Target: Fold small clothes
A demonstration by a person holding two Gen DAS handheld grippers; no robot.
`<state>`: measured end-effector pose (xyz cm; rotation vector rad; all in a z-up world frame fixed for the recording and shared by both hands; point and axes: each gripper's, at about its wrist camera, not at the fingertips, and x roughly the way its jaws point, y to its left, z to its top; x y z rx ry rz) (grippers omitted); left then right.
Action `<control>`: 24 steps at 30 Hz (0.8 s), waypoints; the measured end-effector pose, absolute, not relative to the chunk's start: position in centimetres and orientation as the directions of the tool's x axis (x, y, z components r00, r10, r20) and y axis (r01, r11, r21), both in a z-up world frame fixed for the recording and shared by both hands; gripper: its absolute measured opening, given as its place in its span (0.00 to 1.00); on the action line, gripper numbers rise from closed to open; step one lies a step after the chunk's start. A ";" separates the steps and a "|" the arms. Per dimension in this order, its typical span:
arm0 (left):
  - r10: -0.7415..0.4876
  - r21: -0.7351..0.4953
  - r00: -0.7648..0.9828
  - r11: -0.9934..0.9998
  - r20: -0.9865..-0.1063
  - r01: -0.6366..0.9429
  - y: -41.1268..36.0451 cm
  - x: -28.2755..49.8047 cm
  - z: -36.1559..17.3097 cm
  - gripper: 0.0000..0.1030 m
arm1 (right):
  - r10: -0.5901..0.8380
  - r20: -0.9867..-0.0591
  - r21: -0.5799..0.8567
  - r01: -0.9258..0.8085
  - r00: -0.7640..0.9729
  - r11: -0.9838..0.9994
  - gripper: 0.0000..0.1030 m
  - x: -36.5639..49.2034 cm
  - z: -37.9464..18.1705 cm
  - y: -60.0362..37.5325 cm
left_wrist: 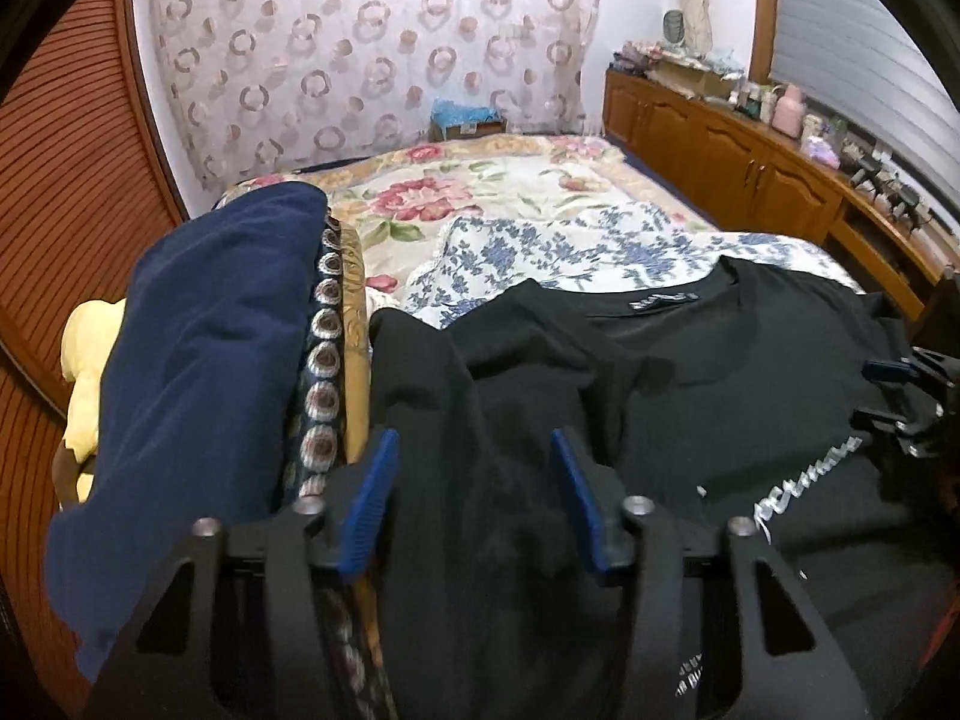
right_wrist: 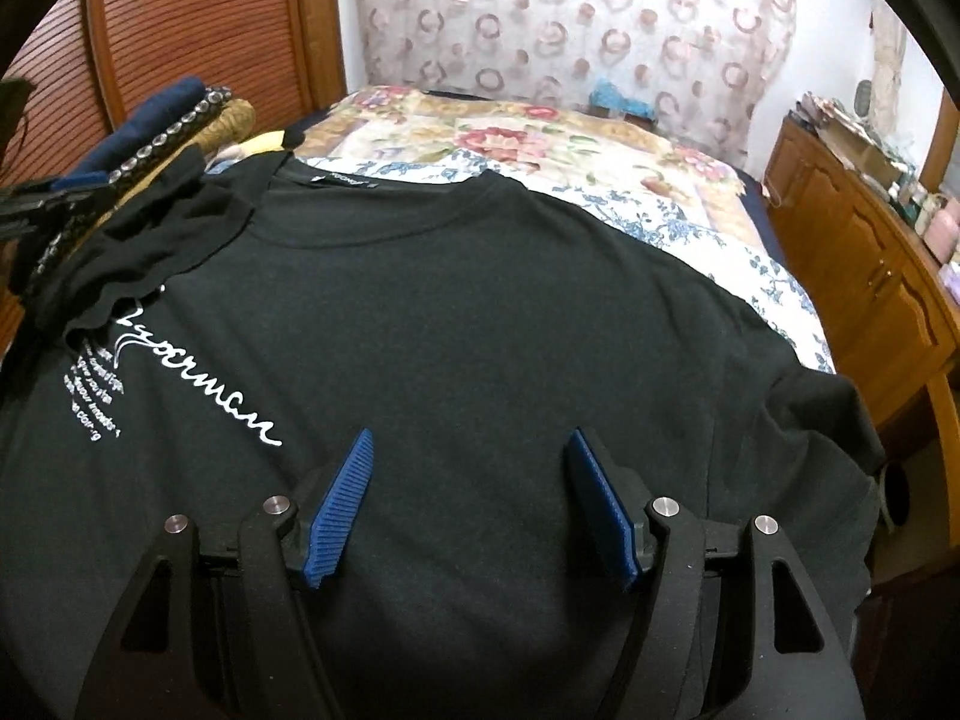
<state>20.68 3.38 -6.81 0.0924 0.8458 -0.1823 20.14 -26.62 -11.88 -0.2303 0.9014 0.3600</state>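
Black T-shirt (right_wrist: 456, 300) lies spread front-up on the bed, collar away from the cameras, white script lettering (right_wrist: 204, 396) across its chest. One sleeve is turned in over the chest, bunched in folds (right_wrist: 144, 252).

Right gripper (right_wrist: 471, 504) hangs over the shirt's lower body, blue pads (right_wrist: 339, 510) spread, nothing pinched between them.

Left gripper (left_wrist: 474, 504) sits over the folded-in sleeve side, pads parted, dark cloth showing in the gap; whether the pads touch it cannot be told.

Beside the shirt, a stack of folded clothes: navy piece (left_wrist: 204, 360) on top, a circle-patterned band (left_wrist: 324, 384) at its edge.

Bedding is a floral quilt (left_wrist: 480, 192) with a blue-flowered sheet (left_wrist: 540, 252) under the collar. Wooden cabinets (left_wrist: 750, 162) run along one side.
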 end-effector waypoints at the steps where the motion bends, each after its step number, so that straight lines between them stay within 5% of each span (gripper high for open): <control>1: -0.114 0.017 0.641 0.981 -0.759 0.194 3.2 21.2 -7.0 0.41 | 0.204 -0.797 -0.047 -0.395 0.568 0.917 0.70 20.2 -11.9 -26.6; 11: 0.016 0.134 0.556 0.976 -0.831 0.172 1.6 25.1 -9.7 0.39 | 0.200 -0.796 -0.047 -0.387 0.571 0.921 0.72 20.4 -12.1 -26.8; 13: 0.071 0.195 0.549 0.966 -0.833 0.171 1.3 25.2 -10.3 0.14 | 0.200 -0.796 -0.047 -0.388 0.571 0.921 0.72 20.4 -12.1 -26.8; 15: 0.081 0.213 0.550 0.960 -0.831 0.181 1.4 25.0 -10.2 0.03 | 0.200 -0.796 -0.048 -0.388 0.572 0.921 0.73 20.4 -12.1 -26.8; 24: 0.051 0.123 0.682 0.991 -0.730 0.058 7.4 23.6 -4.3 0.01 | 0.200 -0.796 -0.047 -0.389 0.572 0.920 0.73 20.4 -12.1 -26.9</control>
